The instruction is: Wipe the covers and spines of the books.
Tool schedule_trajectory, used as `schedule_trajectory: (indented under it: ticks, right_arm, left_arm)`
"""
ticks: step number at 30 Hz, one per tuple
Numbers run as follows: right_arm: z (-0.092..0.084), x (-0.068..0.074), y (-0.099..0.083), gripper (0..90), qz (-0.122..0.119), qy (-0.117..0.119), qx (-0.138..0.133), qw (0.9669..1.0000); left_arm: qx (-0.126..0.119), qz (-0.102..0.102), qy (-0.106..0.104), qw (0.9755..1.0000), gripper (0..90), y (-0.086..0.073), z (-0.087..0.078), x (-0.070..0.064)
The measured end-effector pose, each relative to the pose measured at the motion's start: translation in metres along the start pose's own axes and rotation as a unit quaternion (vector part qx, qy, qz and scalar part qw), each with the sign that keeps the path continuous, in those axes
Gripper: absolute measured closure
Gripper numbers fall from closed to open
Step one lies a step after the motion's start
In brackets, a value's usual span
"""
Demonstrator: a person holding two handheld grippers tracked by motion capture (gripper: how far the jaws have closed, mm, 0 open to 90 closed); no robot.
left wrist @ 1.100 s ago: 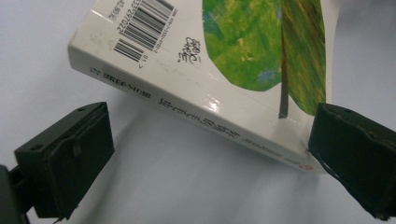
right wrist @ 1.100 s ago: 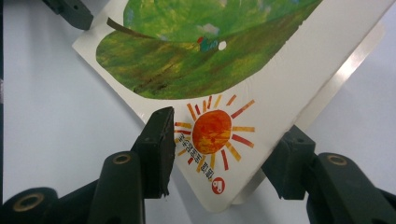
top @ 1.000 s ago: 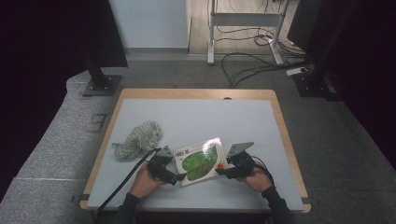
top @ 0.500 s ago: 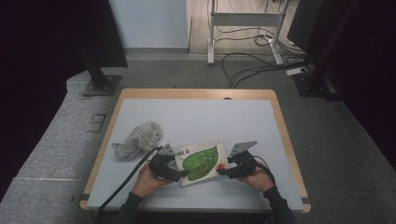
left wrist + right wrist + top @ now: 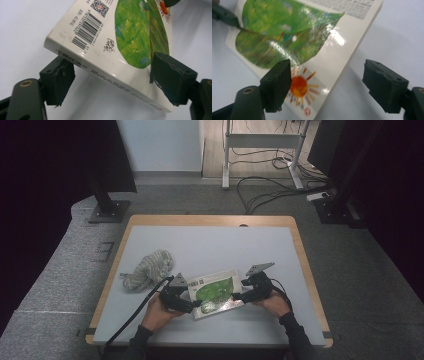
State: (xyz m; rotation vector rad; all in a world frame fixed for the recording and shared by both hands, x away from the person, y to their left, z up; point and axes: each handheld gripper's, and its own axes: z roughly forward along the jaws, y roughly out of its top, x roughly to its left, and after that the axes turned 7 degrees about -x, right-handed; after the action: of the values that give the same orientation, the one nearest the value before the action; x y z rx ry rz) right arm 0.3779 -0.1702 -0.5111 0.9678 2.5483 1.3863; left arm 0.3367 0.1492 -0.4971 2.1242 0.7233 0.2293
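Both forearms being reached in from the near edge, left tongs being held low in the left hand, jaws parted and having just been closing, right tongs being gripped by the right hand, jaws having just been opening

dim surroundings, glossy glare, slight blur

I'm working in what looks like a lab or recording studio: a lone wood-edged surface on grey carpet, black curtains on both sides, a black stand base, loose cables and a power strip behind a metal frame.
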Motion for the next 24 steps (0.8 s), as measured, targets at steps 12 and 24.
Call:
schedule_trajectory:
  ticks: [12, 24]
  right_arm:
    - [0.007, 0.0, 0.026, 29.8, 0.001, 0.013, 0.0, 0.9999]
    - [-0.006, 0.003, 0.033, 42.4, 0.003, 0.004, -0.011, 0.9999]
  left_arm:
    - [-0.004, -0.015, -0.003, 0.9999, 33.0, 0.008, -0.006, 0.005]
    - [-0.009, -0.025, -0.002, 0.9996, 46.0, 0.021, -0.015, 0.011]
